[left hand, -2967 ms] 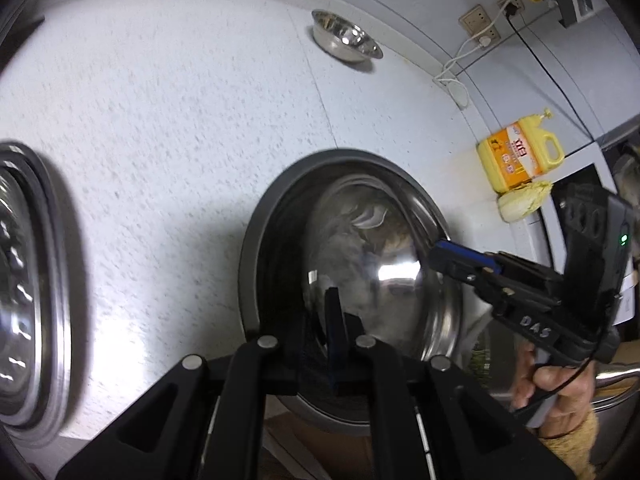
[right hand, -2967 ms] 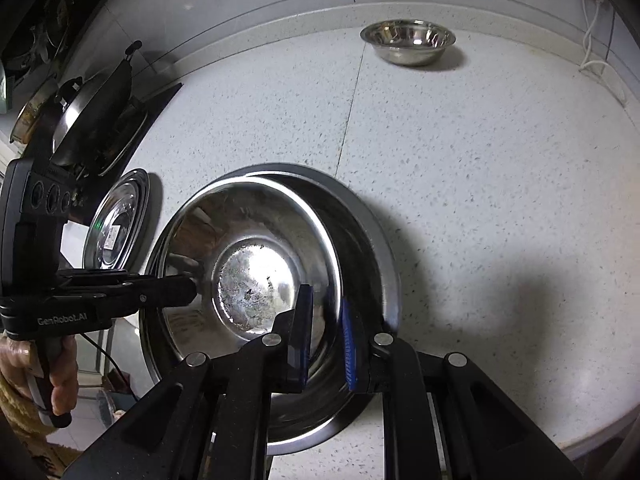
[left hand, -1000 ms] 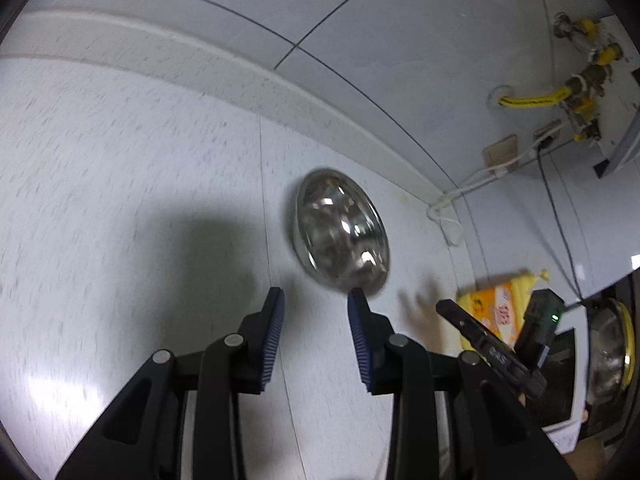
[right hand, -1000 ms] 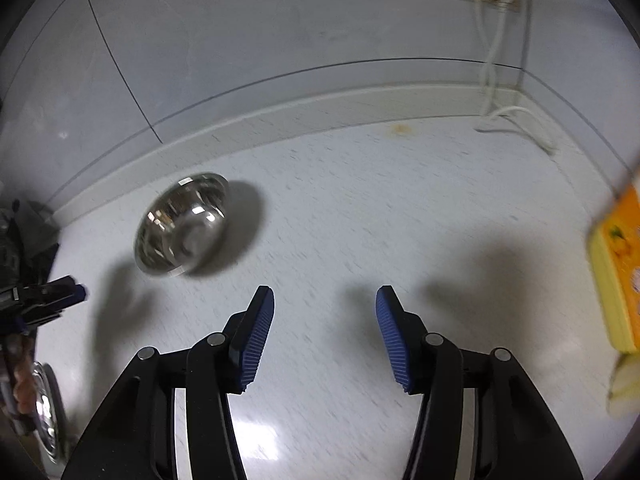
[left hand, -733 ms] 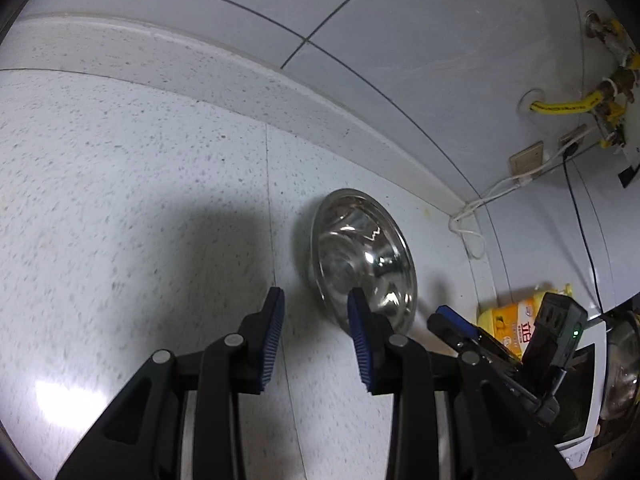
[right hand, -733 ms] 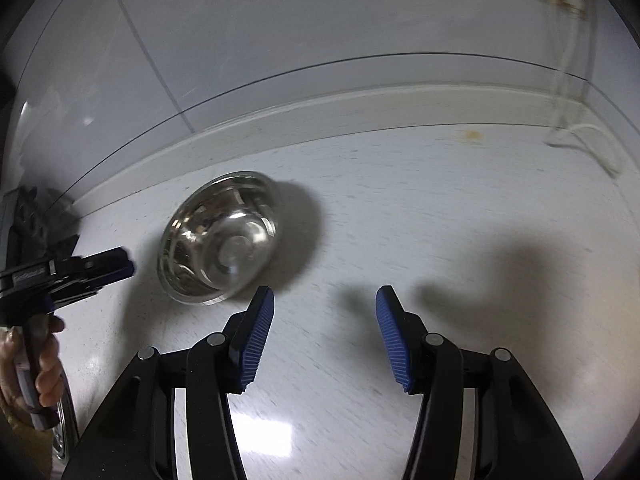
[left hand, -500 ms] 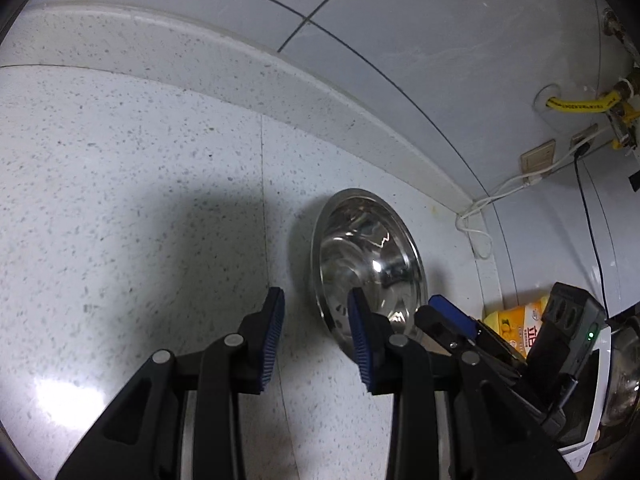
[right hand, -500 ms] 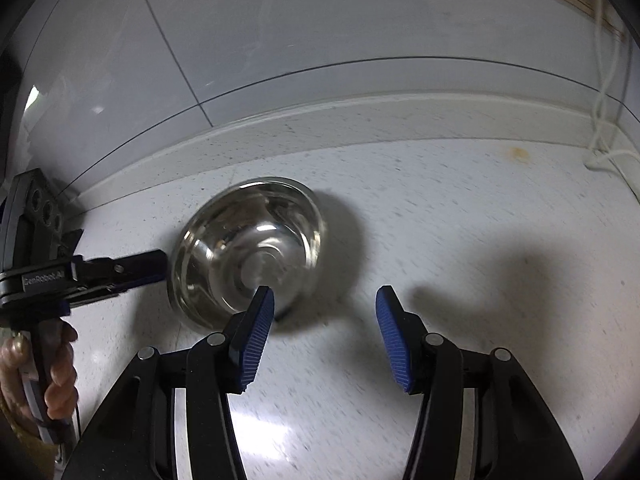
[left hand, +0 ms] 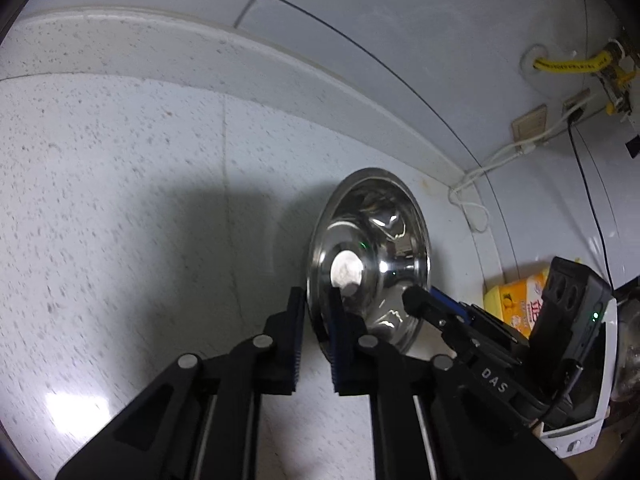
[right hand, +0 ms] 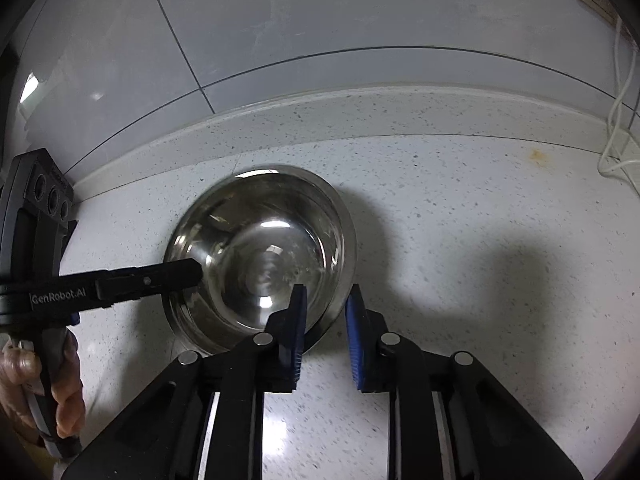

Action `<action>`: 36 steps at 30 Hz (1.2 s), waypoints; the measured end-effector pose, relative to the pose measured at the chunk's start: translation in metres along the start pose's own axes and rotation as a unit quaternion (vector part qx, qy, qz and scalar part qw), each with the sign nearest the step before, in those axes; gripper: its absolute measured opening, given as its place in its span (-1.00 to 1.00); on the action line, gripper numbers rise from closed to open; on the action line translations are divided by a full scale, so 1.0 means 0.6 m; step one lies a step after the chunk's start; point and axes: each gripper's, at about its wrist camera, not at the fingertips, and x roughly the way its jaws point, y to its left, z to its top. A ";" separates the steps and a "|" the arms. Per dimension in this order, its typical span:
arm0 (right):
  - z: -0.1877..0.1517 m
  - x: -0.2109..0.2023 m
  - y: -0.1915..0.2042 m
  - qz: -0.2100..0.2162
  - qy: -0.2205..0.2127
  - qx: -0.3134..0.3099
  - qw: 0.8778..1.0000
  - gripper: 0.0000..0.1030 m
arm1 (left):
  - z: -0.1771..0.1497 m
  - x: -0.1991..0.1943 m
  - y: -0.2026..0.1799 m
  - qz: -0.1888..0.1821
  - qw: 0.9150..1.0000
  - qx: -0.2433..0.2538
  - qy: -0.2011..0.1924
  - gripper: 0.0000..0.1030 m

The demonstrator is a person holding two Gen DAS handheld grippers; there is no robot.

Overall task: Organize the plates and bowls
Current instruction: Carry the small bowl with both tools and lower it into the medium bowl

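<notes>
The speckled white countertop (right hand: 480,240) runs back to a raised stone lip under a grey tiled wall (right hand: 320,20), and the small stainless steel bowl (right hand: 260,256) sits upright on it, close to that lip, casting a shadow to the right.

Both grippers straddle the bowl's rim from opposite sides. The left gripper (left hand: 316,328) has its fingers drawn in to a narrow gap with the rim edge between them; whether the pads truly press the steel cannot be told from either view. The right gripper (right hand: 322,324) is a little wider, one blue pad inside the bowl and the other outside the wall, not visibly biting yet.

The step in hand looks like a two-sided grasp before lifting the bowl toward wherever the other dishes are stacked. To do it well:

- Seat each rim deep between the pads, not just at the tips, since polished steel is likely to slip.
- Finish pinching on both sides before any lift, so one side does not tip the bowl.
- Raise both hands together and level.
- Draw away from the wall, keeping clear of the white cable (right hand: 616,128) at the right.

A yellow detergent bottle (left hand: 516,304) stands beyond the right gripper, well apart from the bowl.
</notes>
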 end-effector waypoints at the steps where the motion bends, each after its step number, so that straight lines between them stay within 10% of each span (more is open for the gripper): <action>1: -0.004 -0.005 -0.003 -0.002 0.000 0.001 1.000 -0.73 | -0.006 0.000 -0.006 -0.002 1.000 0.001 0.005 -0.81; 36: -0.187 -0.210 -0.061 -0.047 0.013 0.002 0.999 -0.73 | -0.238 -0.002 -0.188 -0.055 0.985 0.066 0.147 -0.80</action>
